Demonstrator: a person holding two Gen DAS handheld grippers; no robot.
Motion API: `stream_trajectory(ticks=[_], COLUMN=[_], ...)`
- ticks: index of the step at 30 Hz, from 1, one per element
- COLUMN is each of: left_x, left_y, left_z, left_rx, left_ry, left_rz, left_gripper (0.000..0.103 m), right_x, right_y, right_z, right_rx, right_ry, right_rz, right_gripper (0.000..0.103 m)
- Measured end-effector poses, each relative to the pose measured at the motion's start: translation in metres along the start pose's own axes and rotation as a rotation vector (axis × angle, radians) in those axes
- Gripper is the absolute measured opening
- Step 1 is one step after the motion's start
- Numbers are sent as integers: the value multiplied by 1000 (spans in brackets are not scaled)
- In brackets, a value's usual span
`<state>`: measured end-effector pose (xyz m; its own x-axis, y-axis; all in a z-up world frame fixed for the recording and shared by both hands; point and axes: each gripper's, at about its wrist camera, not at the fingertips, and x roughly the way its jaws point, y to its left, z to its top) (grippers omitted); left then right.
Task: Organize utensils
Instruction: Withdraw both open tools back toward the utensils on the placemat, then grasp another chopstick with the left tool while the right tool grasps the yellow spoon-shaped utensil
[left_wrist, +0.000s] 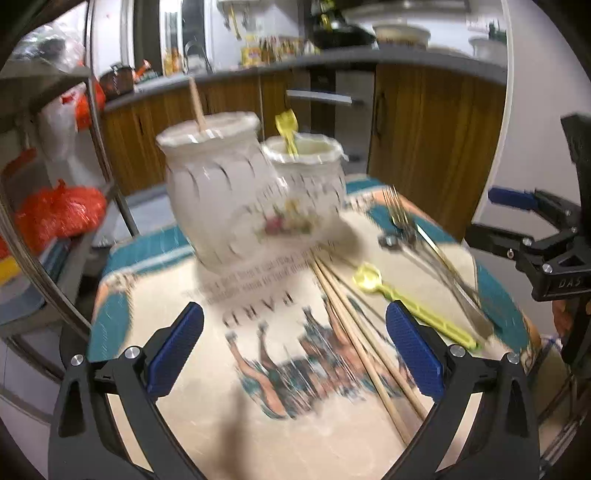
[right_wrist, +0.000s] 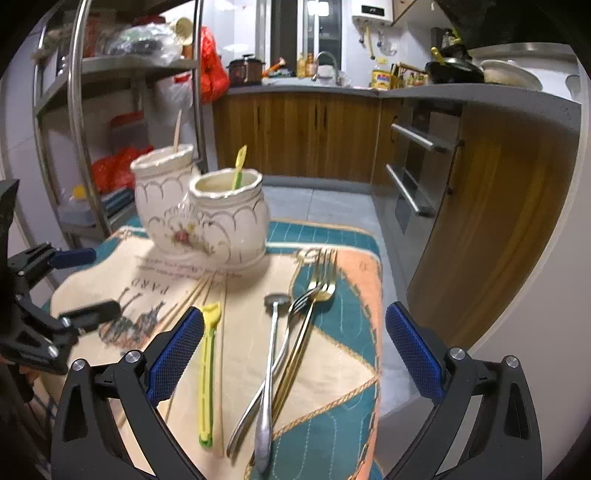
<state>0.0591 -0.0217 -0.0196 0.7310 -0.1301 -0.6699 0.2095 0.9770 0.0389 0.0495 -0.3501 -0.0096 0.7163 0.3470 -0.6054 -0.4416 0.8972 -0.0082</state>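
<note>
Cloth: I saw a printed mat (right_wrist: 334, 373) in cream, teal and peach covering the table, everything else resting on it.
Jars: two white ceramic jars stood touching at the far end; the taller jar (left_wrist: 212, 192) held a wooden stick (left_wrist: 196, 102), the shorter jar (right_wrist: 231, 218) a yellow utensil (right_wrist: 239, 166).
Left gripper (left_wrist: 294, 352): I had its blue pads spread wide, nothing between them, above the mat's print.
Right gripper (right_wrist: 294, 356): likewise wide apart and empty, over the loose cutlery.
Chopsticks (left_wrist: 364, 343): wooden, lying together near the mat's middle.
Metal cutlery: a gold fork (right_wrist: 325, 275), a silver fork (right_wrist: 301, 302) and a silver spoon (right_wrist: 271, 354) lay overlapping.
Yellow spoon (right_wrist: 207, 373): flat beside the chopsticks.
</note>
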Motion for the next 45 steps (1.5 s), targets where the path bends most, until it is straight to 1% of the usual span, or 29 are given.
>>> stream_trajectory(ticks=[4, 7, 9, 10, 12, 13, 15, 17, 18, 19, 20, 21, 22, 23, 24, 26, 27, 28, 30, 36, 41, 43, 45], left_x=[14, 20, 20, 20, 21, 21, 21, 21, 21, 22, 22, 23, 24, 23, 23, 22, 22, 21, 19, 10, 11, 13, 18], left_y=[-11, -14, -12, -13, -15, -15, -15, -17, -18, -20, -22, -24, -26, -26, -25, -23, -21, -18, -10, 18, 31, 30, 27], left_z=[-11, -16, -16, -16, -18, -17, -17, -16, -15, -14, -13, -13, -12, -12, -13, -13, -13, -13, -13, -15, -17, -17, -16], left_rx=[32, 37, 28, 27, 43, 48, 45, 49, 56, 64, 74, 87, 92, 95, 93, 92, 92, 90, 83, 78, 58, 57, 57], left_ry=[89, 124, 134, 141, 159, 164, 176, 184, 187, 190, 195, 202, 205, 208, 214, 218, 221, 223, 228, 255, 263, 265, 264], left_rz=[16, 22, 17, 16, 24, 29, 20, 9, 3, -8, -19, -30, -37, -59, -74, -90, -92, -91, -88, -61, -59, -60, -64], left_gripper=[97, 96, 93, 89, 86, 82, 79, 71, 67, 61, 54, 51, 42, 30, 25, 9, 9, 8, 6, 5, 5, 6, 6], right_x=[5, 8, 9, 9, 10, 11, 12, 14, 15, 17, 18, 21, 22, 25, 27, 30, 33, 35, 40, 51, 56, 58, 60], right_y=[5, 8, 11, 11, 13, 14, 17, 18, 20, 22, 25, 27, 29, 31, 34, 40, 43, 47, 51, 66, 74, 76, 78], right_z=[-6, -10, -12, -14, -15, -16, -17, -17, -16, -16, -16, -16, -16, -15, -15, -14, -14, -14, -14, -14, -13, -12, -10], right_rx=[-23, -40, -50, -53, -60, -65, -71, -76, -80, -87, -92, -94, -92, -88, -86, -89, -93, -100, -111, -150, -189, -202, -212], right_ry=[44, 70, 82, 88, 99, 105, 118, 131, 138, 147, 159, 173, 183, 196, 206, 223, 233, 243, 260, 305, 317, 319, 321], right_rz=[3, 13, 17, 20, 23, 21, 25, 31, 33, 39, 44, 51, 60, 76, 91, 118, 129, 135, 140, 144, 128, 119, 108], right_gripper=[98, 98, 98, 98, 98, 98, 96, 95, 92, 88, 81, 75, 71, 66, 62, 55, 51, 48, 38, 24, 17, 16, 12])
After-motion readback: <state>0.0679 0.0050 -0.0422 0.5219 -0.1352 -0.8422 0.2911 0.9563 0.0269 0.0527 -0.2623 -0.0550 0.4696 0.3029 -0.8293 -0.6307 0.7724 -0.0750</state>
